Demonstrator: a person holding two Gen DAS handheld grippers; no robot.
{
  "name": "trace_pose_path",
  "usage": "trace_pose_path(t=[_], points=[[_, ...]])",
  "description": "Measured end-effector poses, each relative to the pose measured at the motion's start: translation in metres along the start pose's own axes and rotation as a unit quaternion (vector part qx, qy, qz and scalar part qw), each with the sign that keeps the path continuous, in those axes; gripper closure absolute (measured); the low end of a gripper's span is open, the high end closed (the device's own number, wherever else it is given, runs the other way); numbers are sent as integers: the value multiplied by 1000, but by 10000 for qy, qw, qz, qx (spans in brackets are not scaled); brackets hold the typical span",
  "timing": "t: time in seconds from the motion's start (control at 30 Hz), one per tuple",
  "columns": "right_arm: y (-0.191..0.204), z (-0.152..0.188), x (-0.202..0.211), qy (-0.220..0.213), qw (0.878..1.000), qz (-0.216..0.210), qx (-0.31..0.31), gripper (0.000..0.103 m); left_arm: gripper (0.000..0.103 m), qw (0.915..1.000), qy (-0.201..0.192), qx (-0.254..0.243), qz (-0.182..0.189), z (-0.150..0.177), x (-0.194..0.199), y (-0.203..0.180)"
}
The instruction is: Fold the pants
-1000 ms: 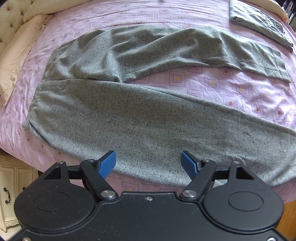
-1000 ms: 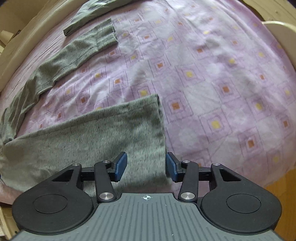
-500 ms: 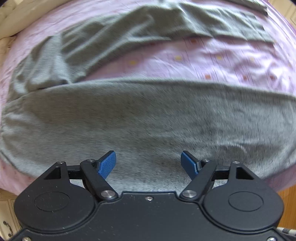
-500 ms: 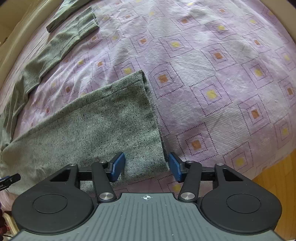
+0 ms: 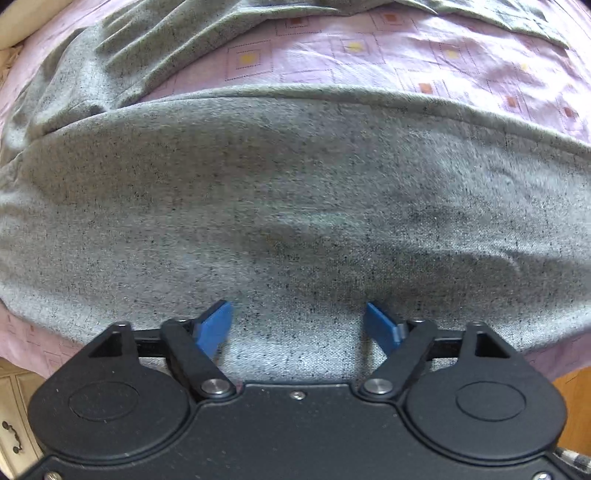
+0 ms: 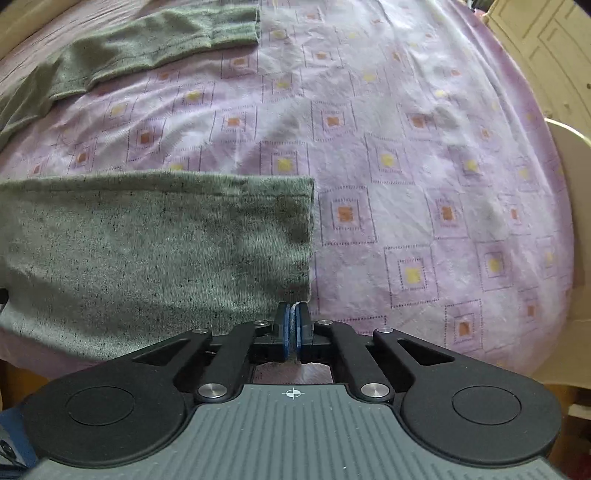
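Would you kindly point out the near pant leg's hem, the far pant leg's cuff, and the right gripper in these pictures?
near pant leg (image 6: 308, 236): right wrist view, on its hem edge.
far pant leg (image 6: 236, 27): right wrist view, on its cuff end.
right gripper (image 6: 294, 330): right wrist view, between its closed blue pads, at the hem corner.

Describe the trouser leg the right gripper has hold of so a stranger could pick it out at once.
On the bed with the lilac sheet printed with squares, grey pants lie spread with the legs apart. The nearer leg runs along the bed's near edge and ends in a straight hem. Unlike the far leg, its hem corner sits pinched in the right gripper.
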State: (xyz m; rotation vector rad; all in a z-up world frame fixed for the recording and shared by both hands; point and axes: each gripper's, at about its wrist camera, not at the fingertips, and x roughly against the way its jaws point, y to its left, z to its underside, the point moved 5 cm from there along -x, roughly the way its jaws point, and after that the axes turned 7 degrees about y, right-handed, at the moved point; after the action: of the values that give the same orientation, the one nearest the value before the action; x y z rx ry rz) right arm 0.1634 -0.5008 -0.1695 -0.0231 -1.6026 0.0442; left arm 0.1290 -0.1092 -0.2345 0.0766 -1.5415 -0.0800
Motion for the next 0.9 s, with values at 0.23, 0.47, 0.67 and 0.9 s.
trace_pose_path(t=[0.23,0.47,0.67,0.9], points=[[15,-62,35,-782,9945,-569,-395,64,30,9971,-605,416,-193,-42,49,52],[34,-158,8,-905,9728,-1451,-1564,59,30,9915,-976,628,-586,-96,61,106],[33,-207,-25,-650,9419,-1695,-2826,59,30,9905,-991,731,-609,-132,62,141],[42,-221,-53,-470,9028,-1801,-3877,56,29,9917,-959,673,-533,-150,61,172]])
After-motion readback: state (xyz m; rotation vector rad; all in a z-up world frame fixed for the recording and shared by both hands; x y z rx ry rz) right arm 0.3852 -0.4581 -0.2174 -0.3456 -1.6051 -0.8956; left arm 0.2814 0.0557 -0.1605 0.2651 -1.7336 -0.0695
